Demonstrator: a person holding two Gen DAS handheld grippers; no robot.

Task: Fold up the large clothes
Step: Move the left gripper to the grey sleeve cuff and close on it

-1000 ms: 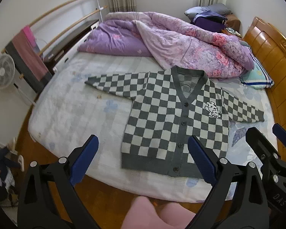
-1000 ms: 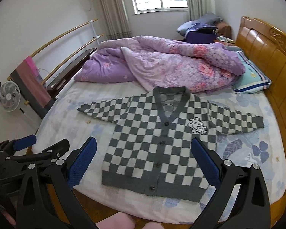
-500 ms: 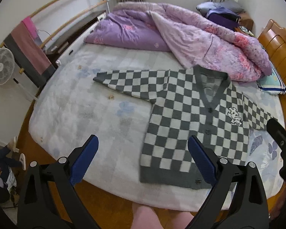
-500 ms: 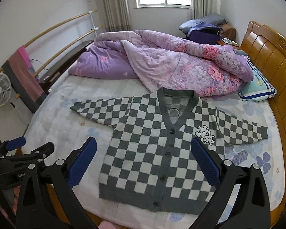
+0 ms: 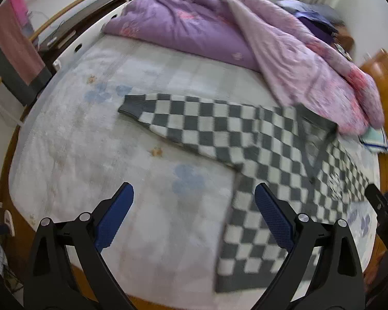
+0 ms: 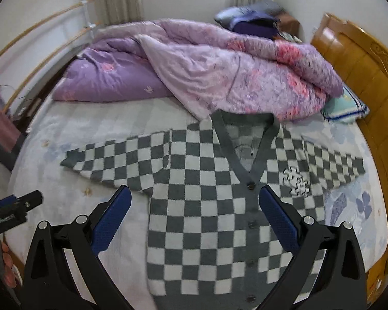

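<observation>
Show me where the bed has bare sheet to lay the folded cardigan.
Bare sheet lies left of the cardigan, below its outstretched sleeve. A smaller patch sits between the other sleeve and headboard. The far side is crowded by the quilt.

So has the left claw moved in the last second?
Yes. The left claw has swung left and closer to the bed: the checkered cardigan now sits toward the right of its view, its left sleeve ahead.
</observation>
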